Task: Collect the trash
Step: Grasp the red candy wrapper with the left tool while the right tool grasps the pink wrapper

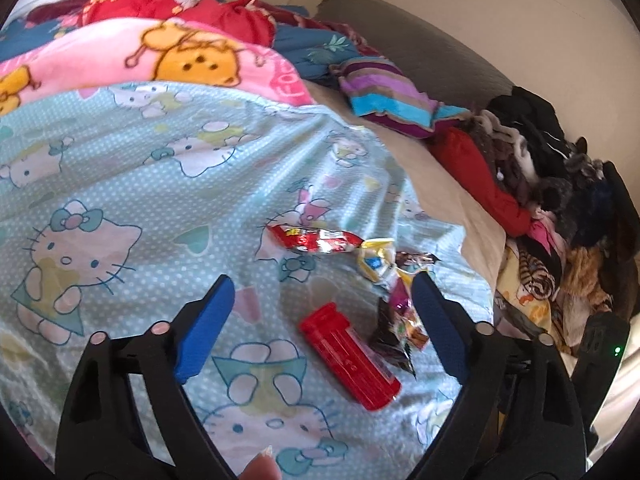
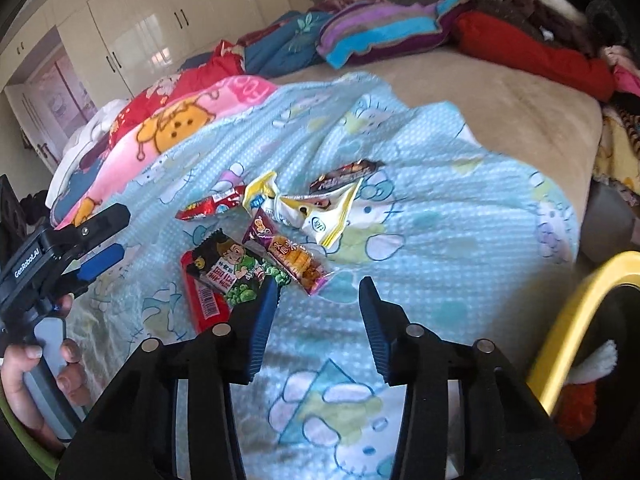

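Note:
Several snack wrappers lie on a light blue cartoon-cat sheet. A red packet lies flat between the fingers of my open left gripper, which hovers just above it. A red foil wrapper, a yellow-white wrapper and a dark wrapper lie beyond. In the right wrist view, a black-green wrapper rests on the red packet, beside a purple-orange wrapper, a yellow-white wrapper, a brown wrapper and the red foil wrapper. My right gripper is open and empty, just short of them.
A yellow-rimmed bin holding something red and white stands at the right. My left gripper shows at the left of the right wrist view. Folded blankets and piled clothes line the bed's far side. Cupboards stand behind.

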`<state>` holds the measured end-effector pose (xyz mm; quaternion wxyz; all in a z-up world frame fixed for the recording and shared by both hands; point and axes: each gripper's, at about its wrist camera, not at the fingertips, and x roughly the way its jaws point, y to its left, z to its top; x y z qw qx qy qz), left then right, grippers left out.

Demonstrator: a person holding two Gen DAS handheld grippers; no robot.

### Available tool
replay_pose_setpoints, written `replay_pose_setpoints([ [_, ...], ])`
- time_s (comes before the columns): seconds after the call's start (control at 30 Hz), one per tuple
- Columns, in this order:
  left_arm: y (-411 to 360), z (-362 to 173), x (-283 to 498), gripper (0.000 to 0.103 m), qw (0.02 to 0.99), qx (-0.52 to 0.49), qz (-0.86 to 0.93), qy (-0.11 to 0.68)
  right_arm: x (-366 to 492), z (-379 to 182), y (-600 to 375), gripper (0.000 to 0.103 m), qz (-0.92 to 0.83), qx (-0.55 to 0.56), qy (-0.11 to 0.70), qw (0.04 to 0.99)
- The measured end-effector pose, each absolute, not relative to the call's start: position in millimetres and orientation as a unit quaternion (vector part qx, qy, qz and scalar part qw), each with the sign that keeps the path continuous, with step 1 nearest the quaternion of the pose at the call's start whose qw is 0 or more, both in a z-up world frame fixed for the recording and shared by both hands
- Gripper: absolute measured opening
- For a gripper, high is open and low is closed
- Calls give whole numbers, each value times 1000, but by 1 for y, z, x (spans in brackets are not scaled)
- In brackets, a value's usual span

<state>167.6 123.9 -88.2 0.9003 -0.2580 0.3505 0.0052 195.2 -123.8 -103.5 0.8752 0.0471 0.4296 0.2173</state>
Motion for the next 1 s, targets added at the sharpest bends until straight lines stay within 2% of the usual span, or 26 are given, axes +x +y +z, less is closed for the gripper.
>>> replay_pose_setpoints([
  [0.13,128,-96,184,67,894,-268,6,359,211,-117,-119,40,216,58,445,867],
  [0.4,135,-117,218,63,874,-300,0,383,233,-137,-115,40,219,78,472,851],
  [0.6,143,-129,231,54,858,-337,22,388,231,-141,-106,37,230,62,470,850],
  [0.77,145,-137,238,40,850,-346,28,397,227,-144,-100,29,245,45,469,847],
  [0.8,146,-138,239,38,848,-349,29,398,227,-144,-102,26,247,49,469,846],
  [0.83,147,-139,239,35,847,-351,29,398,227,-144,-102,18,247,51,470,846],
  [1.0,148,-142,237,24,845,-356,28,399,220,-139,-108,13,241,51,466,850],
])
